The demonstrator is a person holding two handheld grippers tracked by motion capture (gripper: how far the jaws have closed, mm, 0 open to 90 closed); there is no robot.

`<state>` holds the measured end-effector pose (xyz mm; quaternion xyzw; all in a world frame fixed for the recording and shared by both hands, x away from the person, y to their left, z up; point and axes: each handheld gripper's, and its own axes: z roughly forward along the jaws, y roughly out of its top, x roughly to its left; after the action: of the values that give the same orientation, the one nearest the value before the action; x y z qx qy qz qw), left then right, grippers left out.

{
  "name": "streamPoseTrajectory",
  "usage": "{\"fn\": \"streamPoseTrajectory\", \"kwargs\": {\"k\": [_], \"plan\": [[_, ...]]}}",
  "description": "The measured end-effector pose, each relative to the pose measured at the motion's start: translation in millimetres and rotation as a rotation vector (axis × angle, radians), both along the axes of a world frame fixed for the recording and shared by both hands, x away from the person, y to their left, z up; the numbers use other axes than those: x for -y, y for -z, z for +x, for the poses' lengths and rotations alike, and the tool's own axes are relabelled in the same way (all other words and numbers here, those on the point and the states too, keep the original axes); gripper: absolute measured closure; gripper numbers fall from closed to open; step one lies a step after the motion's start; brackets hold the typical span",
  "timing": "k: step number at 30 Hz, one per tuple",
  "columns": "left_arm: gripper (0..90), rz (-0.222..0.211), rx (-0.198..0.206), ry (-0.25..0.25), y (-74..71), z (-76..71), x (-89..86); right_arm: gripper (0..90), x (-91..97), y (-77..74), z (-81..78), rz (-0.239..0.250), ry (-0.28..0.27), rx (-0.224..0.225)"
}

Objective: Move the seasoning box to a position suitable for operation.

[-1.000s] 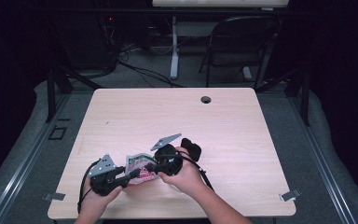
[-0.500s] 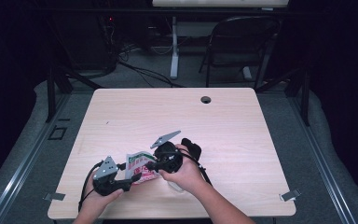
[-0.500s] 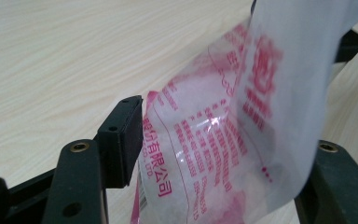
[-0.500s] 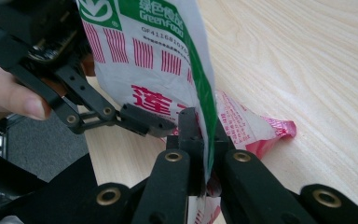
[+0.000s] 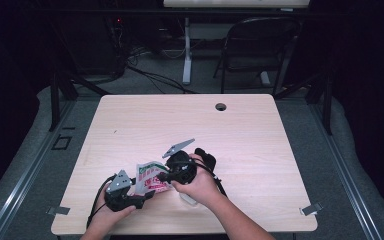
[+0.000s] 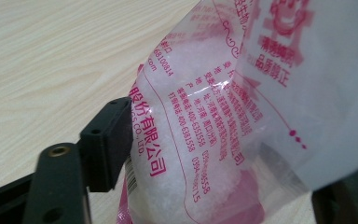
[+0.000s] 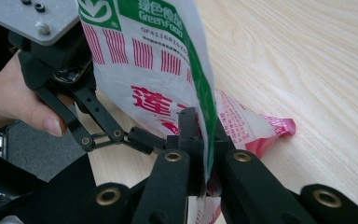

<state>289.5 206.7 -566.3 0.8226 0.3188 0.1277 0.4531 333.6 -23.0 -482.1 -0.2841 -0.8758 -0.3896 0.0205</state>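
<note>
A bag [image 5: 149, 177] of white grains with pink and green print sat near the near-left edge of the bench [image 5: 260, 145], between the two grippers. In the high view its long axis ran from the near left up toward the far right, the lower end resting on the bench and the upper end lifted. In the right gripper view the bag [image 7: 163, 60] stood nearly upright, green-printed top edge upward, pink crumpled bottom lying on the wood to the right.

The right gripper [image 5: 169, 176] was clenched on the bag; in its own view the jaws pinched the film edge tight between them [image 7: 200, 140]. The person's right hand [image 5: 200, 185] gripped it from the near side.

The left gripper [image 5: 147, 194] lay just left of the bag, low over the bench. Its jaws had just been opening and stood released, with the bag [image 6: 223, 116] between them: the one on the left [image 6: 105, 144] sat beside the film, and the other was blurred at the view's right edge.
</note>
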Motion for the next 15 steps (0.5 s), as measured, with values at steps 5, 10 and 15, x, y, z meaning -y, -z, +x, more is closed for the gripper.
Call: {"fn": "streamPoseTrajectory", "kwargs": {"k": [5,10,15], "plan": [[23.8,-0.007,-0.023,-0.017,6.1,2.7,0.7,89.6,0.1,0.6,-0.1,0.009,0.002,-0.004],[20.7,-0.016,-0.077,-0.009,12.6,6.8,-0.2,89.6,0.1,0.9,-0.1,0.013,0.002,-0.004],[22.7,0.048,-0.125,-0.009,21.2,10.3,6.2,89.6,0.1,1.2,-1.4,0.012,0.003,0.003]]}}
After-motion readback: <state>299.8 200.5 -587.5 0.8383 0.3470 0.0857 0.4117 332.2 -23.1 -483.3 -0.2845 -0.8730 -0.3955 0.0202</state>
